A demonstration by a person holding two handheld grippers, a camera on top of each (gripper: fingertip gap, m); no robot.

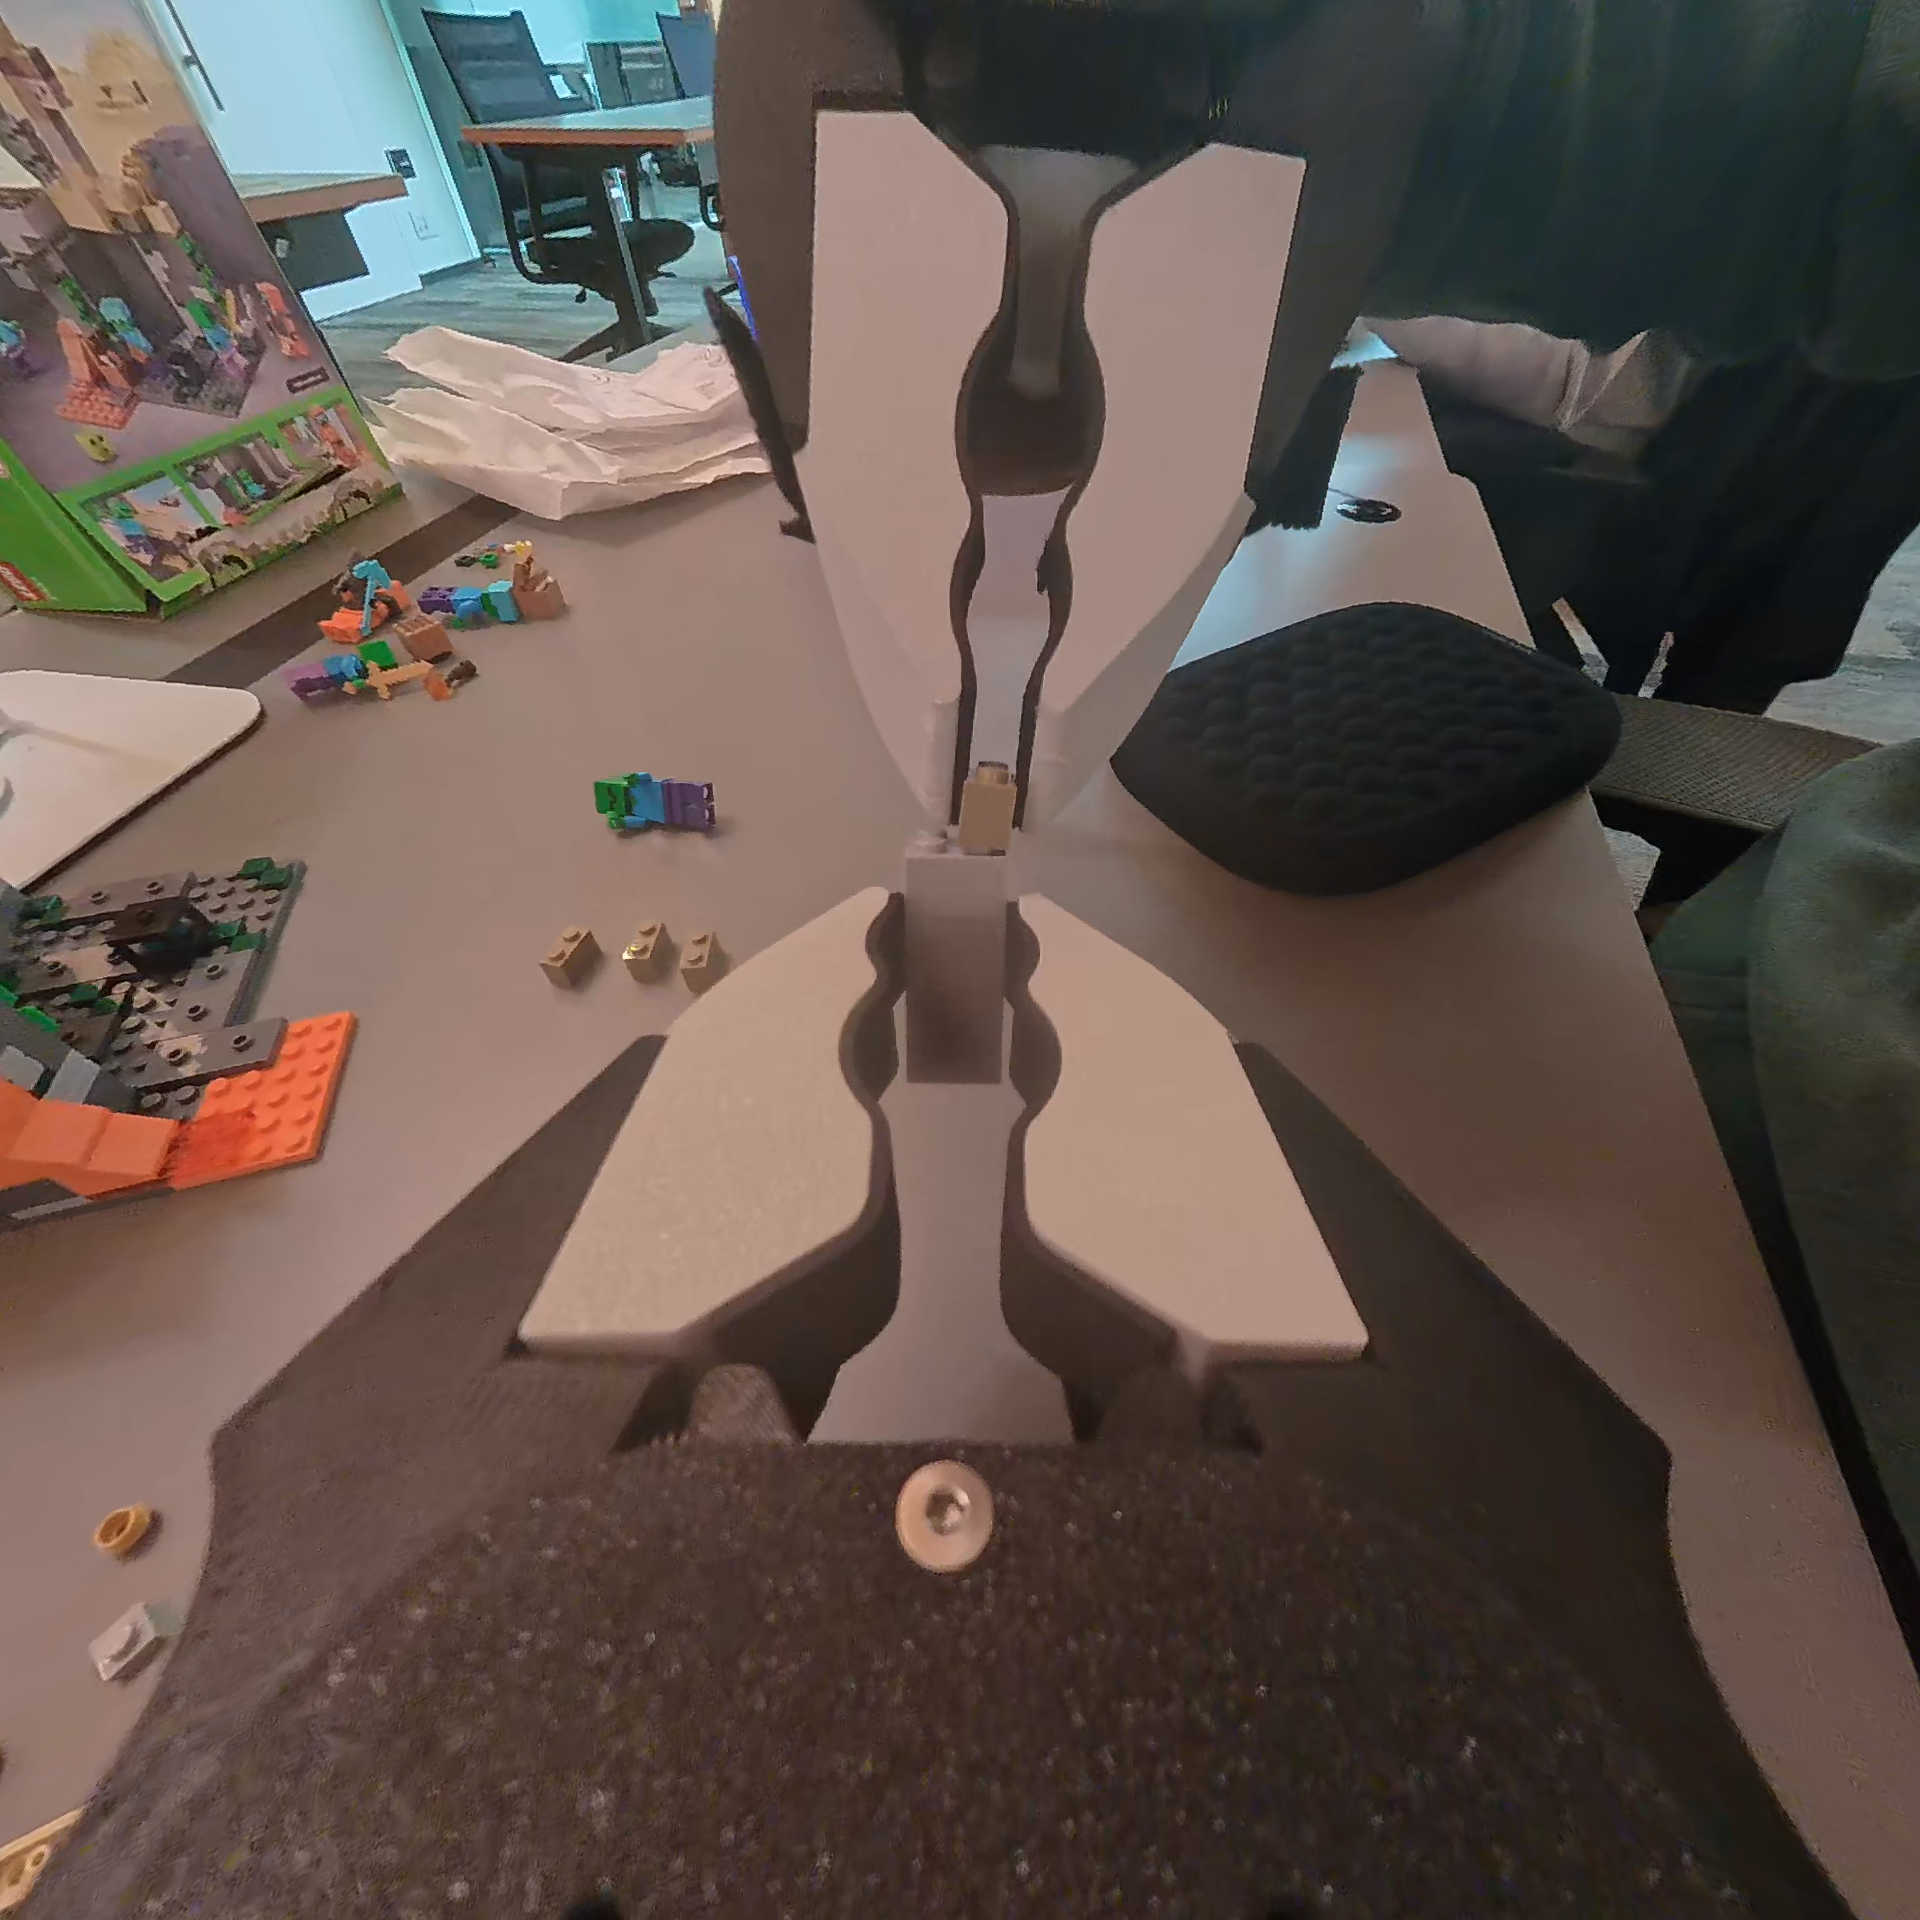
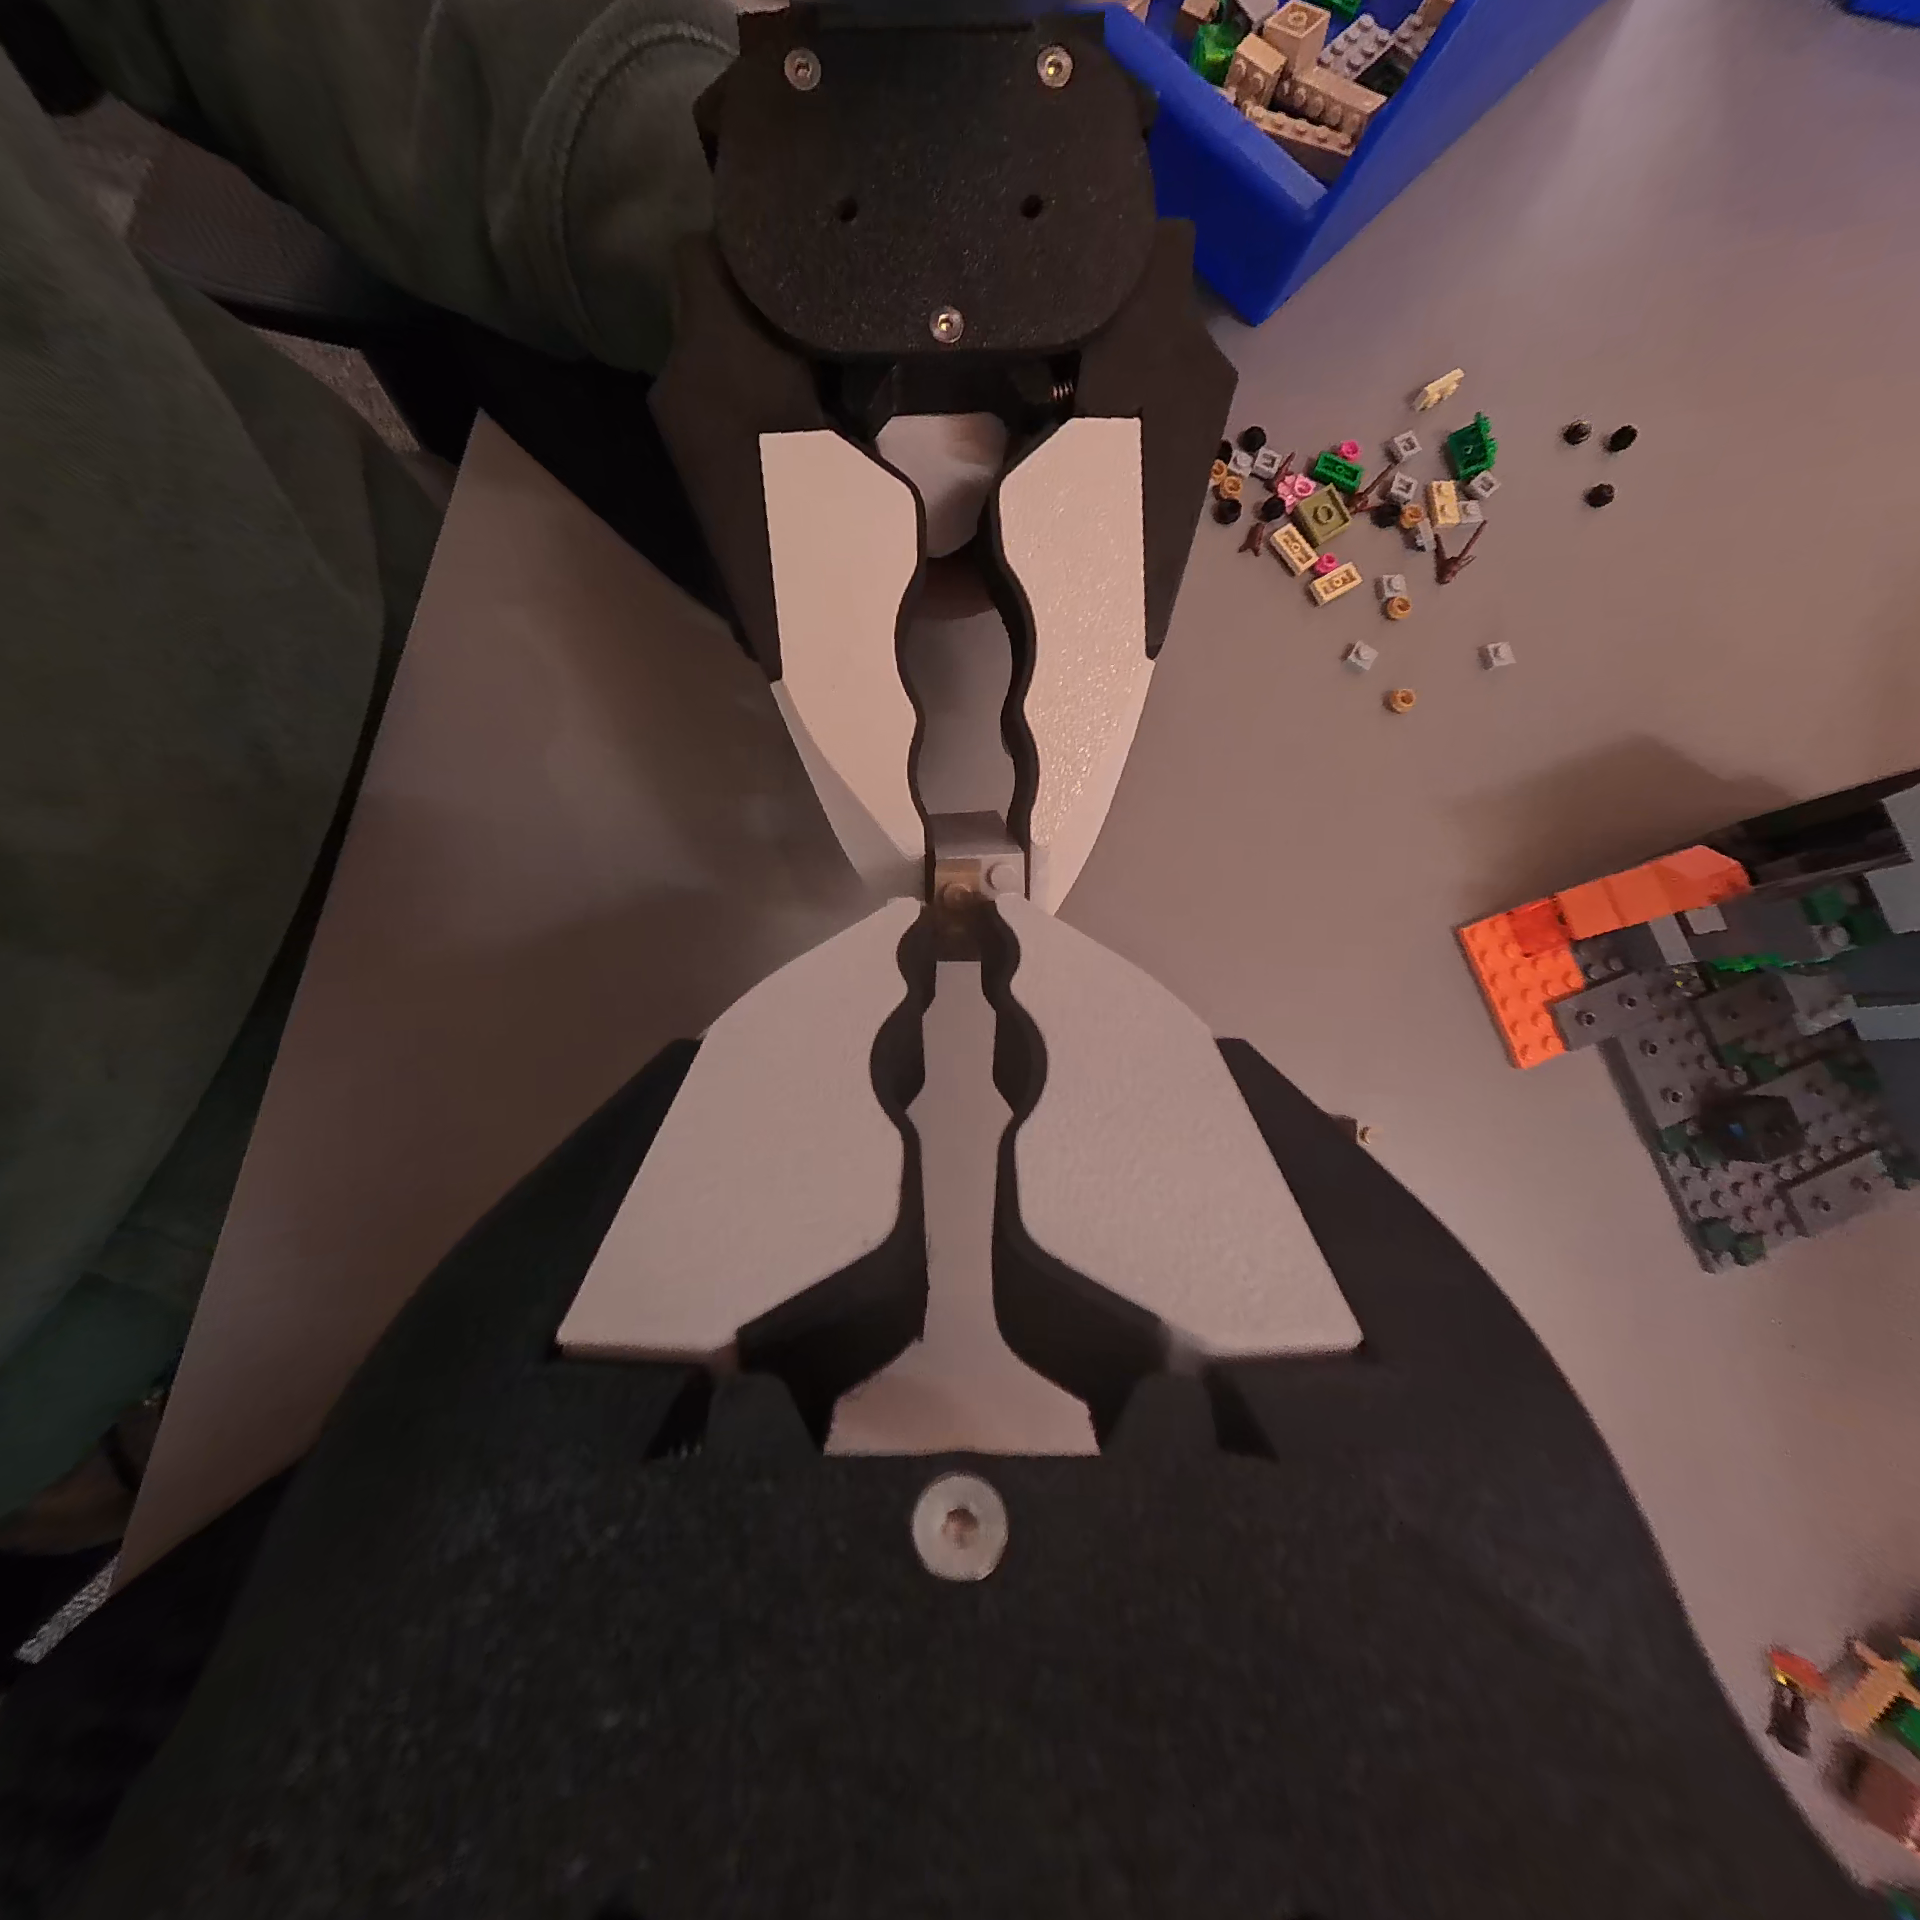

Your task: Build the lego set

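Grey tabletop (image 1: 468, 1299): bears everything; its near stretch is hidden under the black gripper bodies.
Hidden or cut off: the toy set box (image 1: 156, 416) and the part-built brick model (image 1: 135, 1018) run off the left edge of the left wrist view; the blue bin (image 2: 1299, 187) of bricks is cut by the top edge of the right wrist view.
Left side: minifigure (image 1: 655, 802) lying flat, three tan bricks (image 1: 634, 951) in a row, crumpled white paper bags (image 1: 582, 416) farther back.
Right side: black mesh cushion (image 1: 1361, 748); a person's dark green sleeve (image 2: 499, 156).
Left gripper (image 1: 956, 997): fingers narrowly apart, pads pressed on a tall grey brick (image 1: 954, 935).
Right gripper (image 2: 961, 935): nearly closed, clamping a small tan brick (image 1: 985, 821) that sits on one side of the grey brick's studded end.
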